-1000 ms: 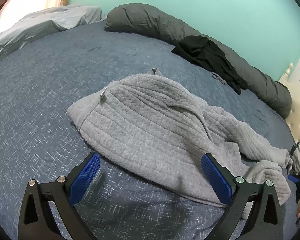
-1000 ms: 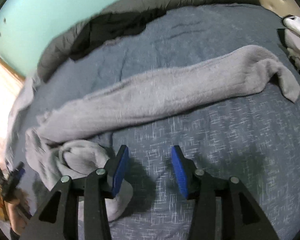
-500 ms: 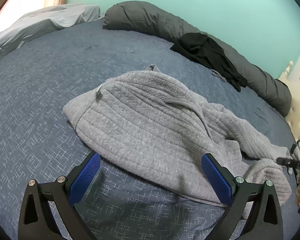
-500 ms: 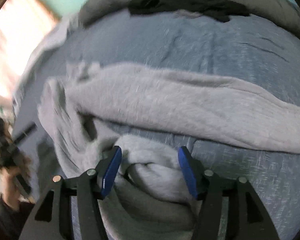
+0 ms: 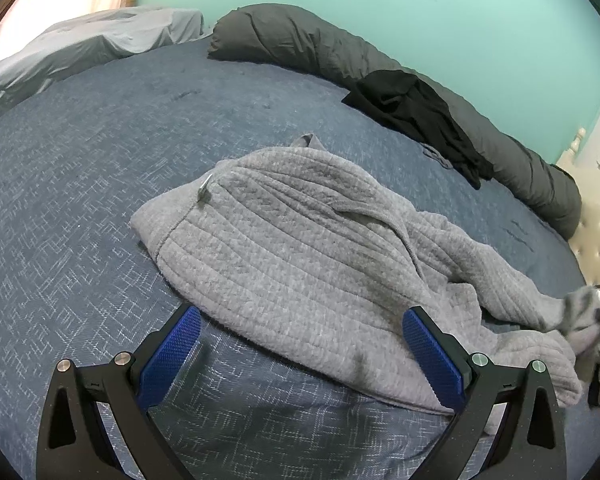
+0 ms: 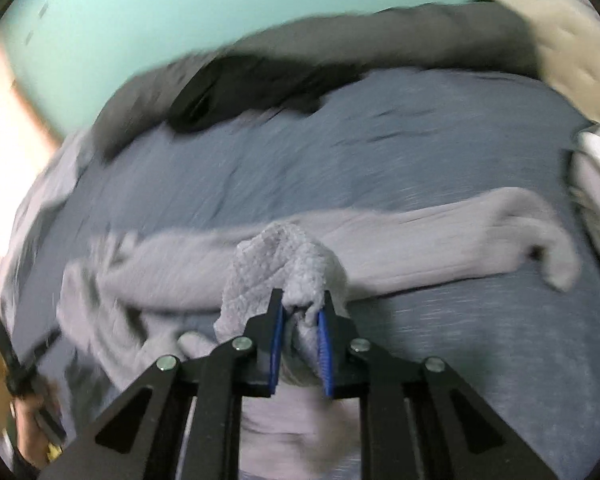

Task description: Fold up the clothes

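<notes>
Crumpled across the blue patterned bed (image 5: 80, 248): one grey quilted-knit hooded sweatshirt (image 5: 292, 264), hood toward the far side with a metal-tipped drawstring (image 5: 205, 189) lying on top, body bunched, one sleeve (image 6: 440, 240) stretched long and flat toward the headboard side. Too rumpled to fold as it lies, hence a lift first, by the look of it.

Right claw (image 6: 300, 320) closing on a wad of the grey knit, fabric bulging up and out between the blue pads (image 6: 277, 340), more of it hanging below. Pinched at a bunched end, probably a cuff or hem, so that raising it draws the rest out straight. Heavy blur across this view, so the exact part held not certain.

Left claw (image 5: 300, 356) spread wide, gripping nothing, poised just above the near edge of the sweatshirt with the hem between and beyond its pads (image 5: 172, 352). Placed, seemingly, to take a second hold once the garment is pulled taut.

Against the teal wall, a rolled dark grey duvet (image 5: 300, 44) with a black garment (image 5: 416, 108) draped over it, well apart from the work. Pale grey bedding (image 5: 80, 52) heaped at the far left.
</notes>
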{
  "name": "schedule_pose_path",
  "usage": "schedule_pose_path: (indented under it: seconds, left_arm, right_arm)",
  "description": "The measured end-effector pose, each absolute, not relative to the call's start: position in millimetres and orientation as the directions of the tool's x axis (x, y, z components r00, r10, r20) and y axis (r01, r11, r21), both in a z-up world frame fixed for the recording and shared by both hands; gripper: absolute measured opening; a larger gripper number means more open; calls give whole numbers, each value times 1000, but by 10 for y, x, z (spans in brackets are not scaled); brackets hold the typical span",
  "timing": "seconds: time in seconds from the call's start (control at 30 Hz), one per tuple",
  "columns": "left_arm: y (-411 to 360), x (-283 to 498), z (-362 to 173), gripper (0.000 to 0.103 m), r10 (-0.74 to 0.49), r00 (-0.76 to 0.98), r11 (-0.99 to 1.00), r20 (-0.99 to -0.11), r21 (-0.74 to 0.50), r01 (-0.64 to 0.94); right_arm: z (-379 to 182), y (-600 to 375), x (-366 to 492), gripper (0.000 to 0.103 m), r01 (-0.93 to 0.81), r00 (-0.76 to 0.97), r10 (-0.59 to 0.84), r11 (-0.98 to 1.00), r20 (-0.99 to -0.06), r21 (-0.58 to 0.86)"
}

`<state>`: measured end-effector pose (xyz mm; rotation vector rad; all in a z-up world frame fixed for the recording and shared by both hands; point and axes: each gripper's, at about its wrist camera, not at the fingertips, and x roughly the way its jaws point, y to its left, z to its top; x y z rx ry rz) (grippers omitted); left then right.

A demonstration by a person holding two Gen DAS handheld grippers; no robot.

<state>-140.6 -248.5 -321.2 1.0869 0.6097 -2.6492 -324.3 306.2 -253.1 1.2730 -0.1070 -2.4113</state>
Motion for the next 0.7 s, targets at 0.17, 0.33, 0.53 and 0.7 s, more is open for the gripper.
schedule_pose_path:
  seconds: [0.17,0.33,0.53,0.7]
  left_arm:
    - [-2455,-1407,-3204,103,-37,-707,-893,-706,-293,340]
    - [-2453,-1411,-3208,103,-36,-708,-893,-705,-296,340]
    - [-2434,-1428,-3222,103,-32,-705,-897,-708,-290,333]
    - [-2413,-1452,-3230,103,-33,-704,-900,-709,-285,330]
  right_arm:
    - [-2204,3829,-3215,12,160,-620,-287,-958,-731,240]
    - [-2369,4429,-3204,10,-51,-619,-125,-979,-775,198]
    - [-2873,4838,-3186,15,-216,-531,15,-969,-847,117]
    - [-2884,4856,-3262,33,-172,-555,65,-984,-829,38]
